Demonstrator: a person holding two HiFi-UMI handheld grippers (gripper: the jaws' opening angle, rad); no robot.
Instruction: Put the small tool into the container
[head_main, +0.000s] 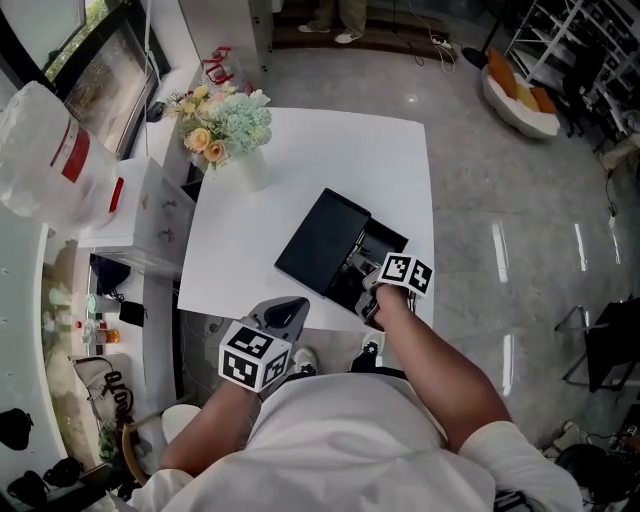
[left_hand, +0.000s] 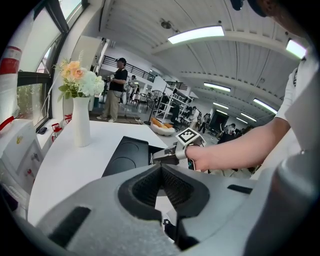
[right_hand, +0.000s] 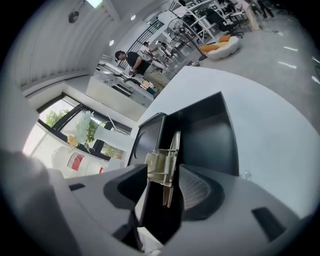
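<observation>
Open hall with a glossy floor. A black box (head_main: 392, 240) sits at the near right edge of the white table (head_main: 300, 160). My right claw (right_hand: 162, 195) hangs over its open compartment, jaws wide and pressing nothing, with the small metal tool (right_hand: 161, 167) on end between them, seemingly leaning inside the box. My left claw (left_hand: 161, 172) is closed and empty. Risk: if I lift away crooked, a jaw may snag the tool and flick it out, or nudge the box off the edge.

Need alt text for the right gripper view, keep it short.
The right gripper has its jaws open with a small metal tool between them, over an open black box on a white table. Behind the box, flowers stand near a window.
</observation>
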